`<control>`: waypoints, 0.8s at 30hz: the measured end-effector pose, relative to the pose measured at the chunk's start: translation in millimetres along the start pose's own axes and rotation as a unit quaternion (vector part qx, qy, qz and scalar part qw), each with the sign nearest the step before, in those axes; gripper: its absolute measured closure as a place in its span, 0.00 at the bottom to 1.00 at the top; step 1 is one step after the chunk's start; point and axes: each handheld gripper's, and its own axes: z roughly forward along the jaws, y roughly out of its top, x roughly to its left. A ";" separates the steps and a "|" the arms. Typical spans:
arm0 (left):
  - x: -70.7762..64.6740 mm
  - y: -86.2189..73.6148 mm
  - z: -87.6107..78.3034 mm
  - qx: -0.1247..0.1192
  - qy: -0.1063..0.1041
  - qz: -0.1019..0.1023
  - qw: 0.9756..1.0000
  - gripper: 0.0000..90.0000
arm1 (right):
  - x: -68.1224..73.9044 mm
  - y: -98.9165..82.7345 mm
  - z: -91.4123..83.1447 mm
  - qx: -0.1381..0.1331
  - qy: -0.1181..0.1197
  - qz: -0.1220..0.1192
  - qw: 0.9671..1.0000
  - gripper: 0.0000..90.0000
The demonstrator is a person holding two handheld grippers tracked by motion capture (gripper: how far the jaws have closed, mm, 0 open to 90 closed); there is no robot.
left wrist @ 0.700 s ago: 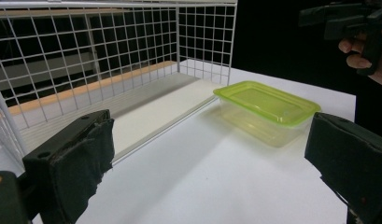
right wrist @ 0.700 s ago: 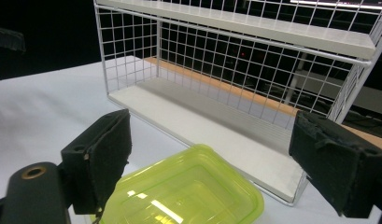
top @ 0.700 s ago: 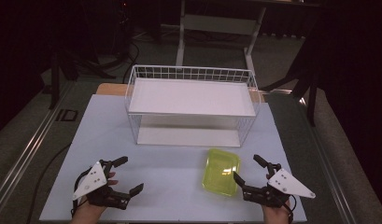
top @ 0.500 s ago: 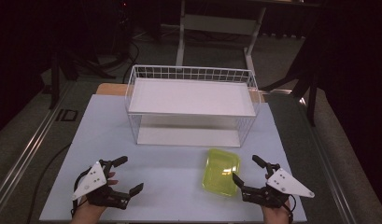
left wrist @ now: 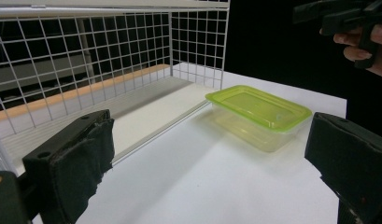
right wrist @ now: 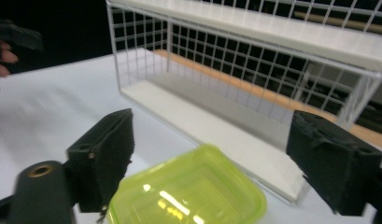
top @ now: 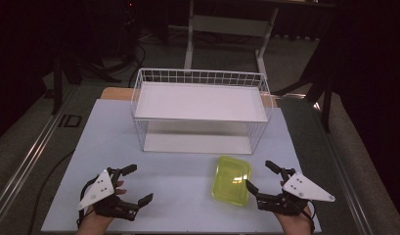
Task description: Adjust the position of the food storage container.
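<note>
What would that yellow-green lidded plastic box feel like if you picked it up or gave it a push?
The box looks thin-walled, see-through and apparently empty, so it is probably very light. On the smooth white table it would likely slide, not tip, since it sits low and flat. Its glossy lid might be slippery, and the walls may flex under a squeeze.

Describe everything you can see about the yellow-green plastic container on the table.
The yellow-green translucent plastic container is a shallow rectangular box with rounded corners and a matching lid closed on top. It looks glossy and nothing can be seen inside. It lies flat on the white table, just in front of the white wire basket shelf, apart from it. The right tongs stand open beside it, not touching.
</note>
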 end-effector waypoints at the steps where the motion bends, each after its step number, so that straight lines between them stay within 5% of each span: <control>1: 0.0 -0.3 0.6 0.001 -0.001 -0.001 1.000 0.03 | -0.8 -0.7 -0.5 0.000 -0.001 -0.001 1.000 0.24; 13: -2.1 -0.9 3.5 0.007 -0.007 0.004 1.000 0.03 | -20.9 -26.9 1.3 0.080 -0.011 0.034 0.996 0.62; 21: -3.7 -0.5 3.8 0.010 -0.008 0.011 1.000 0.03 | -29.6 -50.3 5.7 0.133 -0.025 0.060 0.989 0.81; 24: -4.6 -0.2 4.3 0.010 -0.009 0.013 1.000 0.03 | -27.9 -58.4 9.0 0.150 -0.039 0.047 0.987 0.91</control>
